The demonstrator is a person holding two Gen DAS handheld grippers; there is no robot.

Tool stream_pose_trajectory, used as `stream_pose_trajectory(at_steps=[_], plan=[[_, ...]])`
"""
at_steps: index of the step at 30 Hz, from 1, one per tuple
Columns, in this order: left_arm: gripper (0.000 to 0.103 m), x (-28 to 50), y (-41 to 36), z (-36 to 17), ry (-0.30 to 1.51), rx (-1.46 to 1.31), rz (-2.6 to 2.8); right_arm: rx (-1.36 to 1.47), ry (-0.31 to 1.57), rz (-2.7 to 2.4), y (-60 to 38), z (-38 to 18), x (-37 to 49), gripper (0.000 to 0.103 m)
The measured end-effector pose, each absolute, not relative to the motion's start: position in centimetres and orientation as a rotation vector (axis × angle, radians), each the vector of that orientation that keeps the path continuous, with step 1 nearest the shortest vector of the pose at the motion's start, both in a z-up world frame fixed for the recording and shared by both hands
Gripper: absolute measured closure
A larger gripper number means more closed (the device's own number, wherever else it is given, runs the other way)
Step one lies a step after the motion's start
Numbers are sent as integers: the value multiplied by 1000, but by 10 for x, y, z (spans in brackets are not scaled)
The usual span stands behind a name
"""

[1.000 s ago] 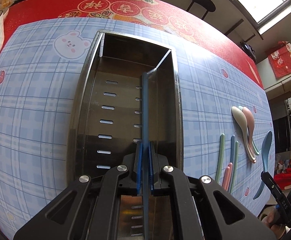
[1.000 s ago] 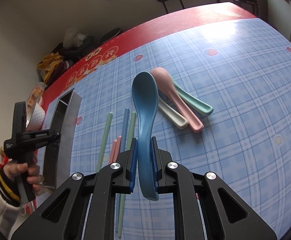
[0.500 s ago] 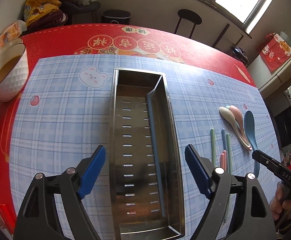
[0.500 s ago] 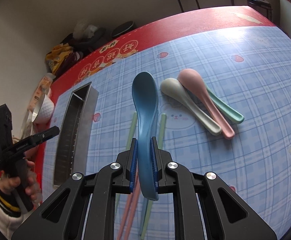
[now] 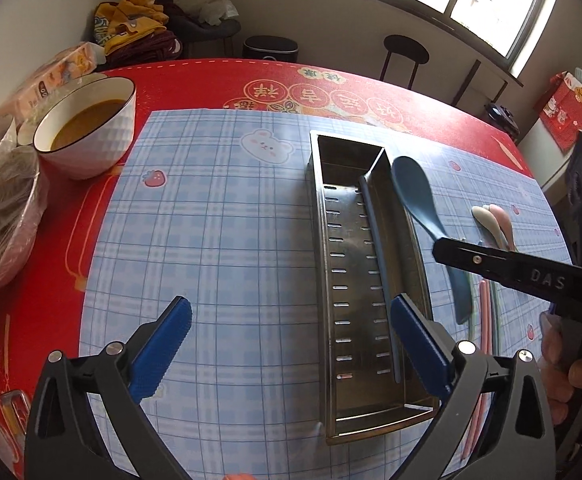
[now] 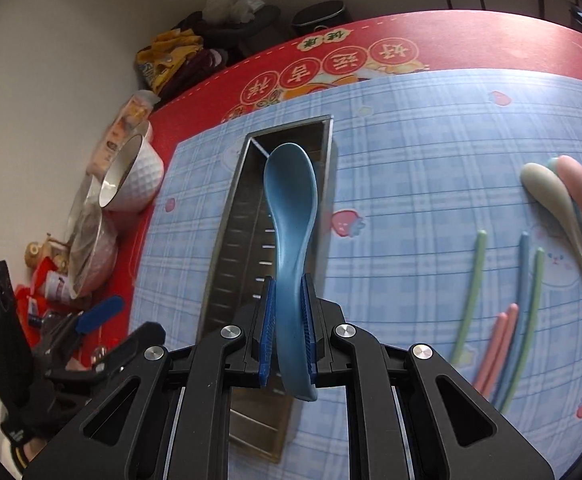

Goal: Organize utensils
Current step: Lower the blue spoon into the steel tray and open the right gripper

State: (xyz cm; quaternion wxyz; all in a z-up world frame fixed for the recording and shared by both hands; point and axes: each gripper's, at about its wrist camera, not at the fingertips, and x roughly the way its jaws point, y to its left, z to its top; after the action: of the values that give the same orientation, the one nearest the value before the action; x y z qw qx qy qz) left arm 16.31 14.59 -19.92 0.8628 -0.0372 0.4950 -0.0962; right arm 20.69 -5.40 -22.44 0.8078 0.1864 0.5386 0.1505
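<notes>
Right gripper: pads clamped on the handle of the blue spoon, carried above the steel tray. Judged light, rigid, smooth plastic; best gripped mid-handle. Left gripper: jaws opening, nothing held between them. Blue chopstick is lodged in the tray.

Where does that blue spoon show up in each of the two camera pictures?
Left wrist view: the blue spoon is right of centre, bowl beside the metal tray, handle held by the right gripper.
Right wrist view: centre, blue spoon between the jaws, over the tray.
Shared landmark: the white bowl.
</notes>
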Motion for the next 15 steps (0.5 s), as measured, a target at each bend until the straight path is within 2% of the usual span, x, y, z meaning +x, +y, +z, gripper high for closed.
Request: stream_pose_trajectory(at_steps=[15], plan=[[6, 151, 185, -202, 1013, -149, -137, 310, 1237, 202, -4, -263, 269, 90]])
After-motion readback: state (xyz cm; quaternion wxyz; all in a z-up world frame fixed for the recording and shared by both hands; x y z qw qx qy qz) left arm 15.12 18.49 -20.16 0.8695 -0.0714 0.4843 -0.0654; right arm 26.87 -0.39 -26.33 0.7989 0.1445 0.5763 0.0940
